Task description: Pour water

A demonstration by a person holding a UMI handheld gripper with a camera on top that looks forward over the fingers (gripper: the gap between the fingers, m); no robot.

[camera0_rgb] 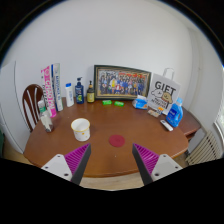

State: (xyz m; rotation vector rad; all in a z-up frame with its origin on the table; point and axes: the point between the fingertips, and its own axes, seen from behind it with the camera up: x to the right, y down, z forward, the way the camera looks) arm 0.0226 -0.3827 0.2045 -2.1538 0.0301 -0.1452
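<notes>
gripper [108, 165] wide open (nothing held)

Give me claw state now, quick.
Claw: open, holding nothing; the white cup stands on the table beyond its fingers.

The two gripper fingers [110, 160] are cut off low down, so only their tips with the pink pads [72, 158] show. The inside of the white cup [81, 129] is too small to tell whether it holds water. Labels on the bottles [79, 92] at the back of the table [110, 150] are too small to read. The framed photo [122, 81] shows a group of people, blurred. A chair [32, 103] is partly hidden behind the table.
</notes>
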